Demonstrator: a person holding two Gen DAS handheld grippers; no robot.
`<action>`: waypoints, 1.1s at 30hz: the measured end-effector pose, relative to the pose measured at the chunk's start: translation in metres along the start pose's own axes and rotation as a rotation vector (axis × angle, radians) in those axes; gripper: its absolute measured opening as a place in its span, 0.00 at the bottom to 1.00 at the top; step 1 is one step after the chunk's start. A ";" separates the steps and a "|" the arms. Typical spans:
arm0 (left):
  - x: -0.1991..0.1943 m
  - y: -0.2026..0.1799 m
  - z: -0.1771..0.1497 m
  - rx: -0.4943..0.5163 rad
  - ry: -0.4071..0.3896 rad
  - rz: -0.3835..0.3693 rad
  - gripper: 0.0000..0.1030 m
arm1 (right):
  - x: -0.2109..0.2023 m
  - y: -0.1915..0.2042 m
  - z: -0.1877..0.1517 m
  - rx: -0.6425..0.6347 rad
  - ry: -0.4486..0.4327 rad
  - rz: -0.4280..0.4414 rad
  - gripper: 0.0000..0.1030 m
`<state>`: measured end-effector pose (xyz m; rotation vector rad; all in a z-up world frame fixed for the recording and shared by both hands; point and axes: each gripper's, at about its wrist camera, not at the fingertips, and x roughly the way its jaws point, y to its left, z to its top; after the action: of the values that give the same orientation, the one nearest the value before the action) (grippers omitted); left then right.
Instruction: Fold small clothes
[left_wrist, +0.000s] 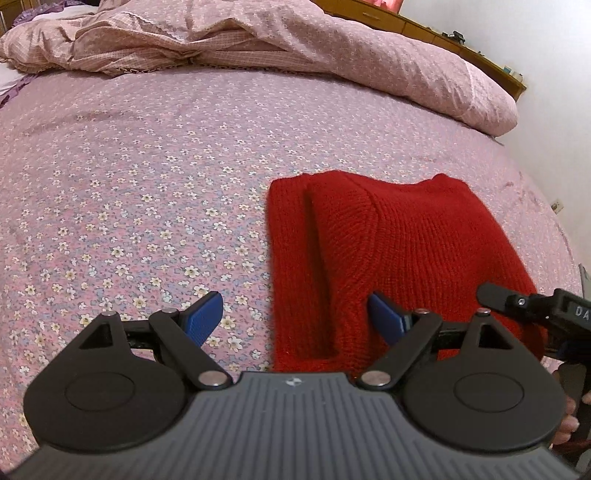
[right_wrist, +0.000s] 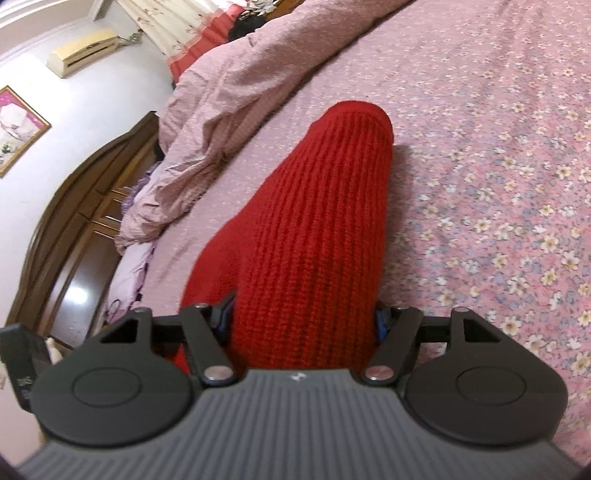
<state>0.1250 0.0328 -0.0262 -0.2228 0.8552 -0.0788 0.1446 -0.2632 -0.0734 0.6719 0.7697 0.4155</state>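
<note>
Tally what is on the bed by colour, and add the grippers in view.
Red: 1, the knitted garment
Pink: 2, the floral bedsheet and the bunched quilt
Black with blue pads: 2, the left gripper and the right gripper
Total: 5

A folded red knit garment (left_wrist: 388, 266) lies right of centre on the floral bedsheet (left_wrist: 129, 192). The left gripper (left_wrist: 295, 321) stands wide open at the bottom, over the garment's left edge. A rumpled pink quilt (left_wrist: 295, 40) fills the top.
</note>
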 end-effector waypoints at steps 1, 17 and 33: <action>-0.001 -0.001 0.000 0.001 0.000 0.002 0.87 | 0.000 0.000 -0.001 -0.006 -0.002 -0.011 0.71; -0.043 -0.036 -0.014 0.103 -0.070 -0.043 0.85 | -0.043 0.034 -0.014 -0.204 -0.175 -0.214 0.74; -0.045 -0.024 -0.020 0.075 -0.108 -0.030 0.18 | -0.036 0.061 -0.038 -0.292 -0.202 -0.161 0.59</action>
<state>0.0809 0.0137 -0.0004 -0.1675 0.7405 -0.1254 0.0864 -0.2251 -0.0338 0.3689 0.5527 0.3000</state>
